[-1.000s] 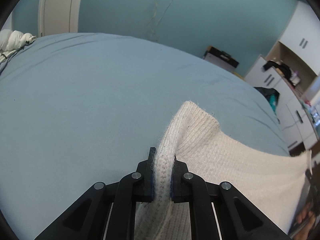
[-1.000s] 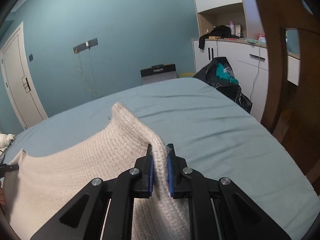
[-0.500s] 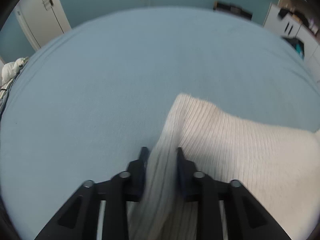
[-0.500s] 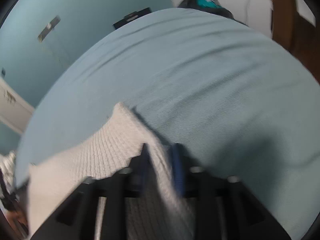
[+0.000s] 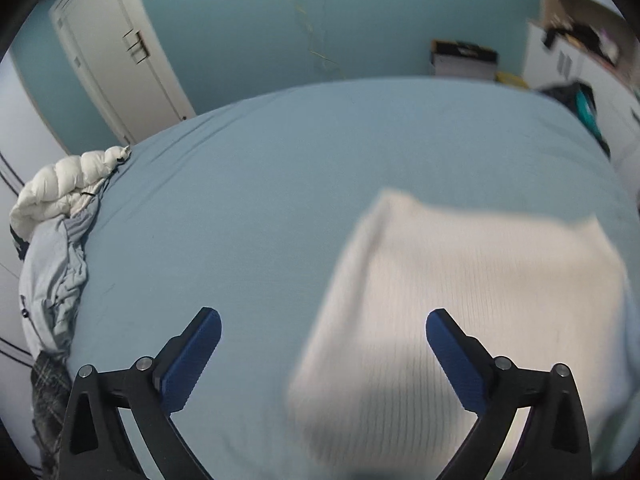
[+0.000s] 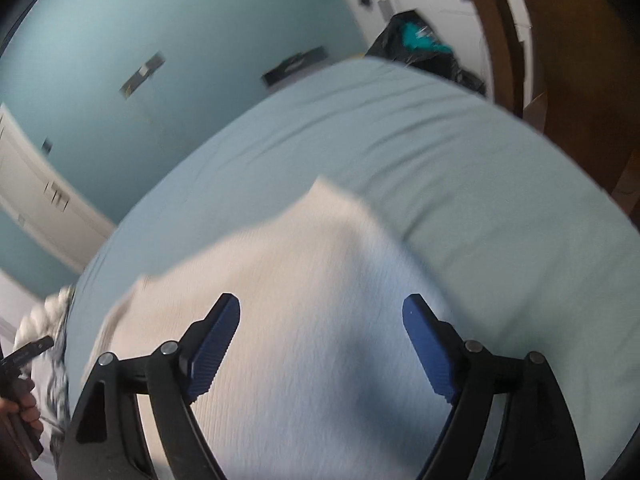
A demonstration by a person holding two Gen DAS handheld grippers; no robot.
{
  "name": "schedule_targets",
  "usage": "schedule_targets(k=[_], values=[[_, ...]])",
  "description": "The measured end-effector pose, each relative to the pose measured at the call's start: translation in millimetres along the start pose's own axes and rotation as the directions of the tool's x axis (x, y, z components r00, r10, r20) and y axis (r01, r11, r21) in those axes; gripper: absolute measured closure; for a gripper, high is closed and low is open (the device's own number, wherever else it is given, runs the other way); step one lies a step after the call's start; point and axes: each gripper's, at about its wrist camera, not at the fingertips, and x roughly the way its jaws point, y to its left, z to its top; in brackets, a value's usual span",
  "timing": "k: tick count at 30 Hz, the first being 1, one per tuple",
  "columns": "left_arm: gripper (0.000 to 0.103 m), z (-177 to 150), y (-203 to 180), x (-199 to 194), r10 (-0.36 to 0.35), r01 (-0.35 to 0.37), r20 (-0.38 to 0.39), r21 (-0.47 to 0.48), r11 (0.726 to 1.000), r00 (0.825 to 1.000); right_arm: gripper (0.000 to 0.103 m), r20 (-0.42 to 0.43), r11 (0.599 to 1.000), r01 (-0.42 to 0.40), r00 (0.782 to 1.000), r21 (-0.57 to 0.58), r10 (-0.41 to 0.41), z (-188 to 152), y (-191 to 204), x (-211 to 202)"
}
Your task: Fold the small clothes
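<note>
A cream ribbed knit garment lies spread flat on the blue bed sheet, blurred by motion. My left gripper hovers above its left edge, jaws opening wide, the blue pads clear of the cloth. In the right wrist view the same knit garment fills the lower middle, one corner pointing away. My right gripper hangs over it with jaws opening, and nothing is pinched between the pads.
A heap of white and grey clothes sits at the bed's left edge. A white door and teal wall stand behind. A wooden chair and a black bag are beside the bed's right side. A hand shows at the lower left.
Both grippers let go of the knit garment and their jaws spread wide. The garment dropped flat onto the sheet, and both grippers pulled up and back from it.
</note>
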Motion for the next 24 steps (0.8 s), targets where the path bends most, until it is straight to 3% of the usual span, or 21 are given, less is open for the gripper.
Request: schedule_targets(k=[4, 5, 9, 12, 16, 19, 21, 24], values=[[0.0, -54.6, -19.3, 32.3, -0.027, 0.03, -0.073, 0.038, 0.999, 0.997, 0.022, -0.086, 0.996, -0.02, 0.996, -0.092, 0.012, -43.1, 18.5, 1.3], [0.0, -59.8, -32.8, 56.6, 0.026, -0.016, -0.142, 0.07, 0.997, 0.99, 0.022, -0.109, 0.992, -0.01, 0.994, -0.127, -0.004, -48.3, 24.2, 5.0], [0.0, -73.2, -35.4, 94.1, 0.081, -0.071, -0.161, 0.066, 0.995, 0.984, 0.022, -0.214, 0.957, 0.074, 0.967, -0.281, -0.138, -70.8, 34.5, 39.6], [0.0, -75.8, -27.1, 104.9, 0.066, -0.064, -0.201, 0.015, 0.998, 0.977, 0.021, -0.198, 0.91, 0.139, 0.953, -0.392, -0.23, -85.2, 37.1, 54.2], [0.0, -75.6, -22.8, 104.2, 0.048, -0.054, -0.195, -0.023, 0.998, 0.98, 0.021, -0.156, 0.905, 0.182, 0.954, -0.385, -0.258, -91.8, 37.6, 52.1], [0.0, -69.2, -23.2, 88.3, 0.05, -0.057, -0.184, -0.032, 0.998, 0.982, 0.021, -0.122, 0.919, 0.158, 0.969, -0.36, -0.214, -90.5, 34.9, 39.4], [0.001, -67.8, -25.9, 67.3, 0.022, -0.031, -0.156, -0.057, 0.998, 0.988, 0.021, -0.109, 0.937, 0.164, 0.972, -0.309, -0.206, -83.5, 31.7, 18.3], [0.0, -66.0, -36.4, 38.7, -0.074, 0.069, -0.079, -0.058, 0.996, 0.994, 0.02, -0.004, 0.933, 0.229, 0.971, -0.278, -0.239, -76.2, 33.1, -12.7]])
